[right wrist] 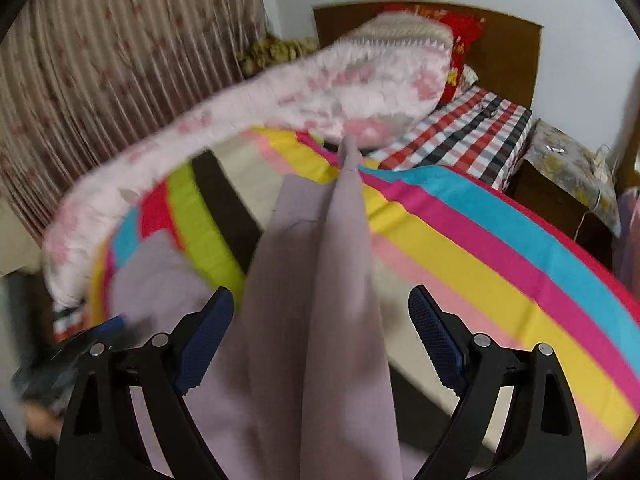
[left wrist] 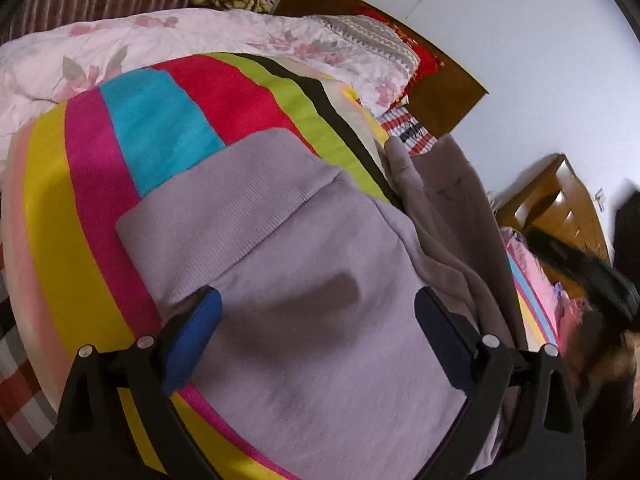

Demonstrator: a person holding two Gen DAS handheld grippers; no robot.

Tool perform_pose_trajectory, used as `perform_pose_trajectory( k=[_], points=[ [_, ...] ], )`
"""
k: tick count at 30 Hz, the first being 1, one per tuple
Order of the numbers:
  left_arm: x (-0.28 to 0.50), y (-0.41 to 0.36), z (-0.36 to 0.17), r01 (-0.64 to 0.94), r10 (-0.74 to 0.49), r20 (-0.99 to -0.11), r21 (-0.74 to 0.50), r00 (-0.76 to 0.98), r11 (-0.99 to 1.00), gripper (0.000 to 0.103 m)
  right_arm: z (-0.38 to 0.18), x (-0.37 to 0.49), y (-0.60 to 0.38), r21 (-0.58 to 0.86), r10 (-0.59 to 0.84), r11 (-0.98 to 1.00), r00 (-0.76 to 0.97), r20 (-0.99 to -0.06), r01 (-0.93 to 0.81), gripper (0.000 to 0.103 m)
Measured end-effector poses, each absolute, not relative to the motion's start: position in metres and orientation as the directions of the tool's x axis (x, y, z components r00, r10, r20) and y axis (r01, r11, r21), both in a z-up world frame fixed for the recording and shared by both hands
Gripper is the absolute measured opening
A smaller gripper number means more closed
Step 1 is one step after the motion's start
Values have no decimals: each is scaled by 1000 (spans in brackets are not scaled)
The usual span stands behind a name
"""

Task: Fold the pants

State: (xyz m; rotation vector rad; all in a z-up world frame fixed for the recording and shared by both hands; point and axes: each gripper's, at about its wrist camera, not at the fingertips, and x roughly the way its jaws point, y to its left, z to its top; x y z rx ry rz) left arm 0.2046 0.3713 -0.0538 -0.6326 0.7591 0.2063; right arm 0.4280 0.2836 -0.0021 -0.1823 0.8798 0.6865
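Pants (left wrist: 304, 264) on striped blanket (left wrist: 80, 208) — ribbed edge well inside blanket border.

Striped multicolour blanket (right wrist: 500, 248) spread over bed. Pink floral quilt (right wrist: 320, 92) bunched along far side, toward pleated curtain (right wrist: 120, 80). Red pillow (right wrist: 460, 36) against brown wooden headboard (right wrist: 504, 48). Checked sheet (right wrist: 472, 136) bare near headboard. Floral-covered nightstand (right wrist: 568, 168) beside bed. White wall (left wrist: 540, 60) behind.
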Motion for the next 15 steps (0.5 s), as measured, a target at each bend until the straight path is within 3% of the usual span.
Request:
perform_pose_trajectory(
  k=[2,4,5,6,10,15],
  points=[
    [206,371,-54,-389,-51,-705,-448,707,805,98,-19,447,306,30,376,800,462,-804,-599,77],
    [207,375,-55,-380,-64,-710,-448,701,809,98,-35,461,314,-23,309,822,479,-822,-569,48],
    [205,376,-54,-375,-77,-706,-461,704,804,98,-37,463,313,2,323,824,468,-822,-566,23],
    [202,381,-53,-372,-95,-697,-487,711,790,98,-34,459,310,19,345,825,476,-809,-565,16],
    [173,410,-49,-318,-203,-561,-691,802,650,98,2,407,305,107,545,725,472,-693,-680,13],
    [163,427,-39,-168,-328,-399,-815,856,554,98,11,336,322,107,654,598,405,-639,-795,13]
  ],
)
